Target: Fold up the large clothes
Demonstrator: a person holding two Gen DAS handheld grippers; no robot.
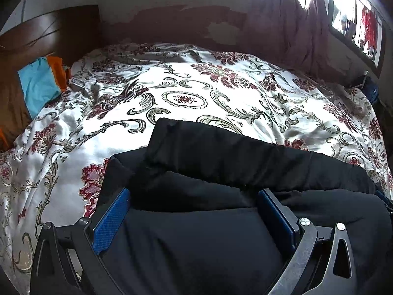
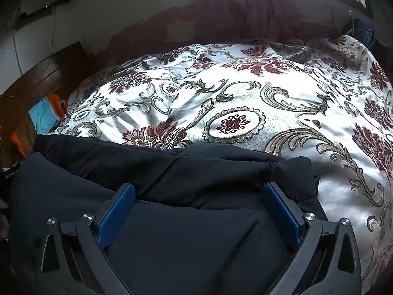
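A large black garment (image 1: 221, 162) lies folded in layers on the near side of a bed with a white, floral bedspread (image 1: 186, 93). My left gripper (image 1: 194, 196) is open, its blue pads wide apart over the garment's left part. The same garment (image 2: 172, 169) fills the lower part of the right wrist view, on the bedspread (image 2: 245, 93). My right gripper (image 2: 199, 194) is open too, its blue pads spread over the garment's right part. Neither gripper holds cloth. The garment's near edge is hidden under the grippers.
A wooden headboard (image 1: 49, 29) and a blue and orange pillow (image 1: 39, 83) are at the left. A maroon curtain (image 1: 282, 19) hangs at the far wall under bright windows. A dark blue object (image 1: 371, 88) sits at the bed's far right corner.
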